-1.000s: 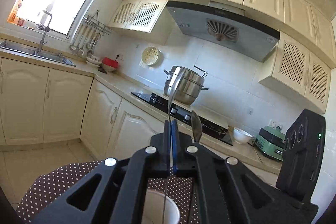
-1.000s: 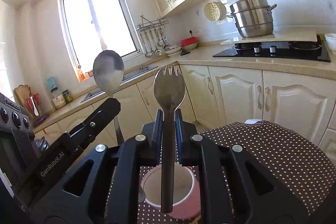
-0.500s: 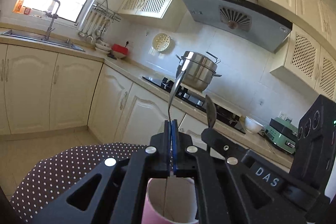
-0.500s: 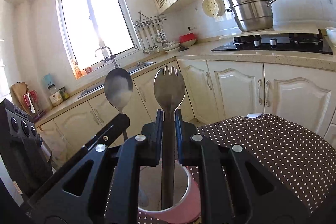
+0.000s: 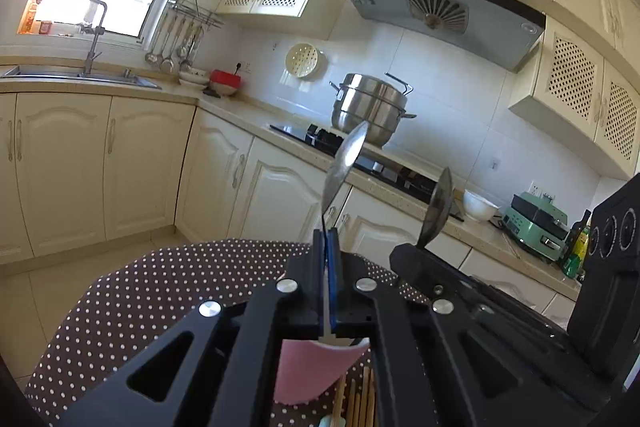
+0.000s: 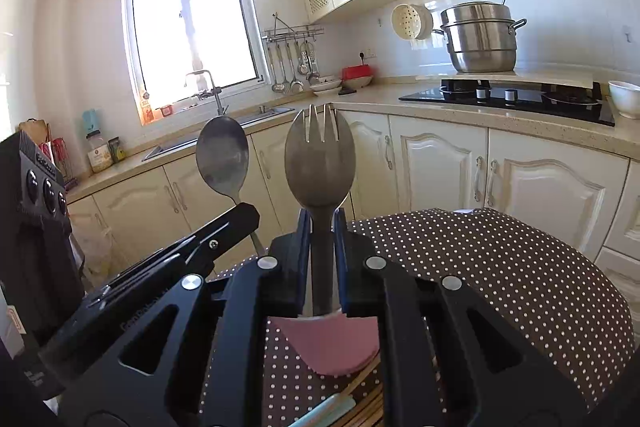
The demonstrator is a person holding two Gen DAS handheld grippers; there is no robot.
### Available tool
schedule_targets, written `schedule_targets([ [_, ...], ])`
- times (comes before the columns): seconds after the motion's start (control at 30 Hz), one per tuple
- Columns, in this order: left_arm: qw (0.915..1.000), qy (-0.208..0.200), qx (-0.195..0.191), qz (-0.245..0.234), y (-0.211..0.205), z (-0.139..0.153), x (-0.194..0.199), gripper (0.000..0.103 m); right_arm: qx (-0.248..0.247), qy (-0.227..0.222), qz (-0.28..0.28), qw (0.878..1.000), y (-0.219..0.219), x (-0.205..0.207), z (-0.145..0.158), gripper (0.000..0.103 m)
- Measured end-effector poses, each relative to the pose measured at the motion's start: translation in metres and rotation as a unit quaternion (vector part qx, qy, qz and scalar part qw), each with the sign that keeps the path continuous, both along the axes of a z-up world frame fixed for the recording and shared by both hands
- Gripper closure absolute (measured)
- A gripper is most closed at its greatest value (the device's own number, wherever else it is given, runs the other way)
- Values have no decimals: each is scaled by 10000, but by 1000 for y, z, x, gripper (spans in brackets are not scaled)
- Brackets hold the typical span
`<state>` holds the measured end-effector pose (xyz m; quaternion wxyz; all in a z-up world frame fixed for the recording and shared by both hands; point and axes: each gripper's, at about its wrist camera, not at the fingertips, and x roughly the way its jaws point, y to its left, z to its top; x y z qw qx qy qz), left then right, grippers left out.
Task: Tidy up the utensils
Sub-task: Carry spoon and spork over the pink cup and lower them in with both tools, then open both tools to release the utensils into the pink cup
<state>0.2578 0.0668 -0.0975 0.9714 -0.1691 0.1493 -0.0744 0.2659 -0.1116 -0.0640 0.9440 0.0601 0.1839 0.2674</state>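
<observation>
left gripper (image 5: 329, 259) clamps spoon (image 5: 345, 159) handle, right gripper (image 6: 321, 239) clamps spork (image 6: 320, 163); both utensils upright, lower ends over pink cup (image 6: 332, 347) on dotted tablecloth (image 6: 500, 267).

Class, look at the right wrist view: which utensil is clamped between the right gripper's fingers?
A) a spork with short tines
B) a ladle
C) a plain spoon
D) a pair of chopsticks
A: the right gripper is shut on the handle of a spork, whose bowl ends in short tines, upright over the pink cup.
</observation>
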Motion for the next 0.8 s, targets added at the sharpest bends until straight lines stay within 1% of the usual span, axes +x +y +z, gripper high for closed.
schedule_targets([
  [0.1,9999,158,48,8,1,-3,-4,99,-53,33,-34,10000,1,-6,-3,91],
  [0.17,9995,305,57,-54,2,-4,-3,89,-73,64,-66,9999,1,-8,-4,91],
  [0.23,9993,351,112,40,3,-4,-6,76,-80,80,-119,9999,1,-10,-5,90],
  [0.27,9993,356,94,41,5,-4,-8,74,-71,96,-130,9998,0,-10,-5,90],
  [0.33,9991,411,45,49,8,-3,-11,64,-56,114,-168,9998,-1,-12,-6,90],
  [0.37,9990,433,17,48,9,-3,-12,61,-53,121,-191,9997,-1,-12,-6,90],
  [0.4,9990,440,-8,33,10,-3,-14,55,-48,141,-202,9997,-2,-12,-6,90],
  [0.43,9991,430,-8,47,10,-2,-16,52,-45,169,-202,9996,-3,-13,-6,90],
  [0.57,9990,433,77,113,11,1,-24,46,-61,199,-243,9995,-3,-17,-6,89],
  [0.6,9990,435,72,116,12,1,-26,46,-73,218,-247,9994,-2,-18,-5,83],
  [0.67,9987,475,94,155,14,2,-30,44,-84,198,-273,9994,-2,-21,-5,76],
  [0.73,9985,523,90,152,16,2,-33,42,-98,179,-304,9993,-3,-24,-4,71],
  [0.77,9983,547,89,159,17,3,-34,41,-109,180,-323,9993,-3,-25,-3,61],
  [0.8,9983,560,76,168,19,3,-36,40,-100,183,-379,9991,-5,-25,-2,54],
])
